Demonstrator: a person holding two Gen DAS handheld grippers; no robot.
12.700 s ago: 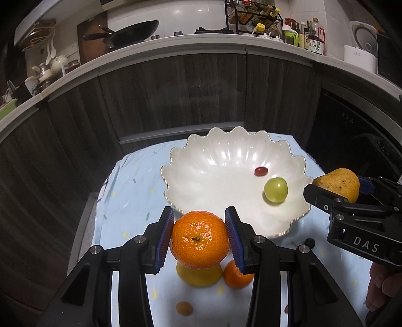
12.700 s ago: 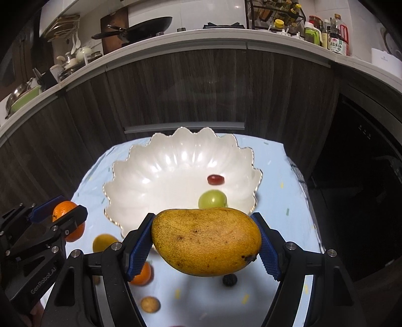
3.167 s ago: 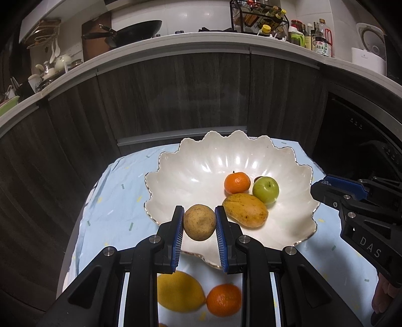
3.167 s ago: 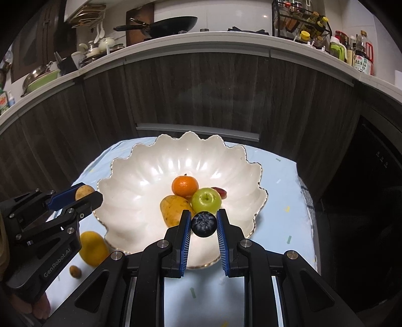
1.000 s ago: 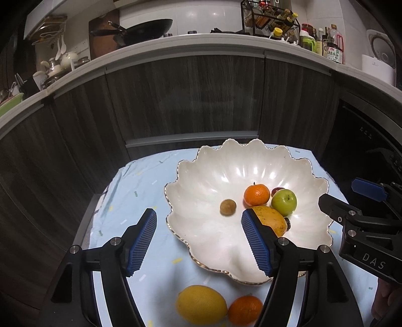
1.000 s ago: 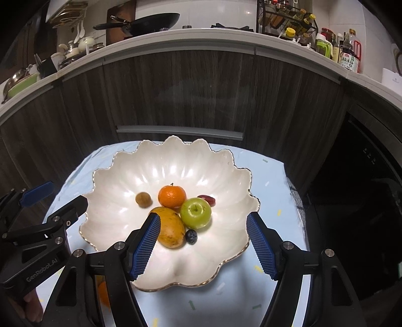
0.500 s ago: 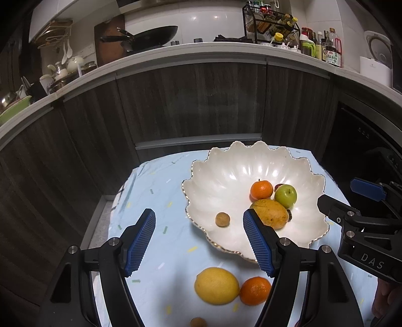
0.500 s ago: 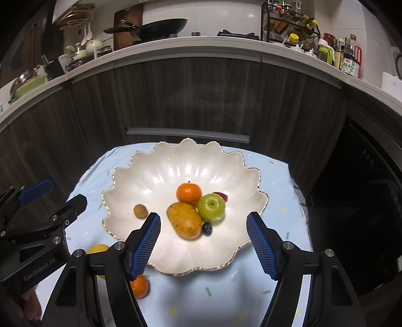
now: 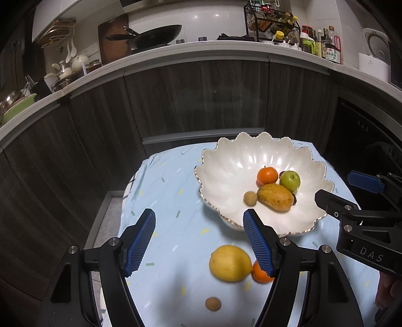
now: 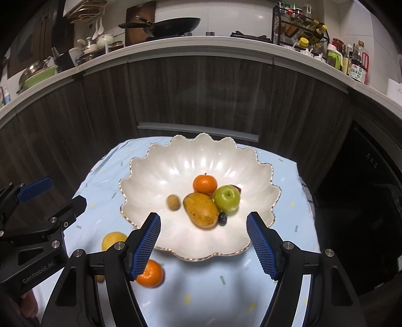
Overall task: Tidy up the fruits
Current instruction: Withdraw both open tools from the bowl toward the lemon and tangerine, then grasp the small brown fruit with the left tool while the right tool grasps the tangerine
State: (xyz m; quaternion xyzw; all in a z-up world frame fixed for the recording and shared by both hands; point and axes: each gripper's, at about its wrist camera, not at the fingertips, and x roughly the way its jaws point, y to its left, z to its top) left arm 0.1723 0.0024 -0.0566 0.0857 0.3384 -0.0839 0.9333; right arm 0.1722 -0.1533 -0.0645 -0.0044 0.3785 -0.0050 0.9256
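A white scalloped bowl point(image 9: 226, 161) point(image 10: 176, 161) stands on the pale blue cloth. It holds a mango point(image 9: 275, 197) point(image 10: 200, 210), a tangerine point(image 9: 267, 175) point(image 10: 204, 184), a green apple point(image 9: 290, 181) point(image 10: 227, 197), a small brown fruit point(image 9: 250, 198) point(image 10: 173, 202) and a dark berry point(image 10: 222, 218). On the cloth in front lie a lemon point(image 9: 230, 263) point(image 10: 113, 240), a second tangerine point(image 9: 260, 273) point(image 10: 150, 274) and a small brown fruit point(image 9: 213, 303). My left gripper point(image 9: 198, 241) is open and empty above the cloth, left of the lemon. My right gripper point(image 10: 203, 241) is open and empty over the bowl's near rim.
The cloth-covered table point(image 9: 165, 191) stands before dark wooden cabinets point(image 9: 201, 100). A counter above carries a wok point(image 9: 150, 34), a spice rack point(image 9: 271, 22), bottles point(image 9: 329, 47) and dishes. A dark appliance front point(image 10: 371, 176) is at the right. A hand point(image 9: 387, 291) shows at the lower right.
Both grippers have drawn back from the bowl, so it looks smaller and farther. The lemon, loose tangerine and a small brown fruit have come into view. Both grippers stay open.
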